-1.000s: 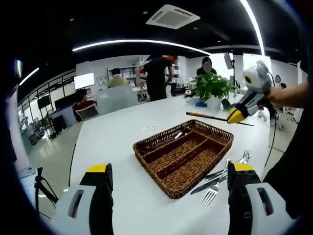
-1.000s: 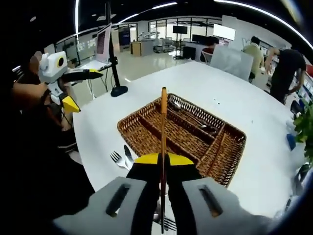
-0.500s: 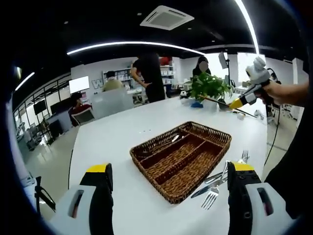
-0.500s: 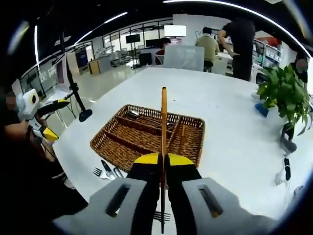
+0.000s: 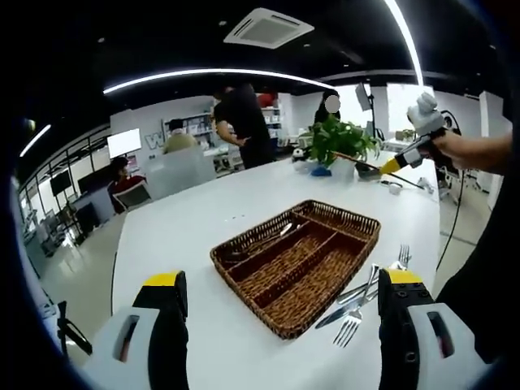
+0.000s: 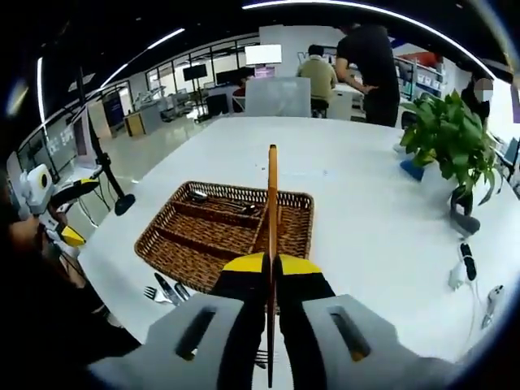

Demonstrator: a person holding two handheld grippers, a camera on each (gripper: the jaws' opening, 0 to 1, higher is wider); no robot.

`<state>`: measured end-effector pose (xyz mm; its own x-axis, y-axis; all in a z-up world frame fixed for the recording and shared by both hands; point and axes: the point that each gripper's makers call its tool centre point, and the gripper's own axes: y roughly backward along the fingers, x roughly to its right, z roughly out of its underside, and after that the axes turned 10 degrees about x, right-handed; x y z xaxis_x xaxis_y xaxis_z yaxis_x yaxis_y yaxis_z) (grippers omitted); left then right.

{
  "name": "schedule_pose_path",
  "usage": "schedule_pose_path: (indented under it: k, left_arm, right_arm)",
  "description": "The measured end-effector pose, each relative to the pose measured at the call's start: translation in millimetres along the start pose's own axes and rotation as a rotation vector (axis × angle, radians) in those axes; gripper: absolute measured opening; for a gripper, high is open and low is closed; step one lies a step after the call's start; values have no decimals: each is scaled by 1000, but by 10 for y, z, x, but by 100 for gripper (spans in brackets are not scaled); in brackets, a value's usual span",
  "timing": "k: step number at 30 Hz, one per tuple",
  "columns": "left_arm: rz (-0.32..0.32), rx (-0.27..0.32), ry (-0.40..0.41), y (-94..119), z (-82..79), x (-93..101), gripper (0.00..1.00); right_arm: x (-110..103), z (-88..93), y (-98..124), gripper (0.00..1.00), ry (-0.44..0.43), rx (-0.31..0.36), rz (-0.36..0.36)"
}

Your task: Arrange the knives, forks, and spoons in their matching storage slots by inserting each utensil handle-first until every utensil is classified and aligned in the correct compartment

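Observation:
A brown wicker tray [image 5: 325, 272] with long compartments lies on the white table [image 5: 187, 236]. A spoon [image 5: 262, 242] rests in its far slot. Forks and knives [image 5: 366, 294] lie loose by its near right side. My left gripper [image 5: 284, 280] stands open in front of the tray, holding nothing. My right gripper [image 6: 272, 262] is shut on a slim orange utensil [image 6: 272, 203] that points at the tray [image 6: 195, 244]; I cannot tell its kind. In the left gripper view the right gripper [image 5: 400, 165] hovers off the table's far right, with a hand behind it. The left gripper [image 6: 53, 199] shows at the left.
A potted plant [image 6: 443, 138] stands at the table's far side [image 5: 341, 146]. A black gadget [image 6: 465, 262] and a white cable lie on the table near it. People stand and sit at desks beyond the table. The loose cutlery [image 6: 166, 290] lies by the tray's near corner.
The right gripper has swung away from the tray toward the plant side, still holding the orange utensil. The left gripper stays open and has barely moved.

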<state>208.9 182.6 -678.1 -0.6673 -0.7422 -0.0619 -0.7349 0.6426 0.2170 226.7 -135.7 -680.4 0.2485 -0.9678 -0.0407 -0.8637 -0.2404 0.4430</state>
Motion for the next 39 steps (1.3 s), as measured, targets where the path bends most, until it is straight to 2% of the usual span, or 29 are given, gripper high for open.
schedule_pose_path:
  k: [10,15,23,39]
  left_arm:
    - [-8,1,-3,35,-31,-48,99]
    - [3,8,-6,-39,-36,-42,100]
    - [5,11,-21,-20,-46,-80,99]
    - [10,17,-29,-1,-8,-169,99]
  right_arm:
    - [55,-60,-95,2,-31,-8,25]
    - [96,-150,-205,2,-35,1,39]
    - [133,-318,-395,2,-50,17,52]
    - [209,-427,-710,1,-39,12,69]
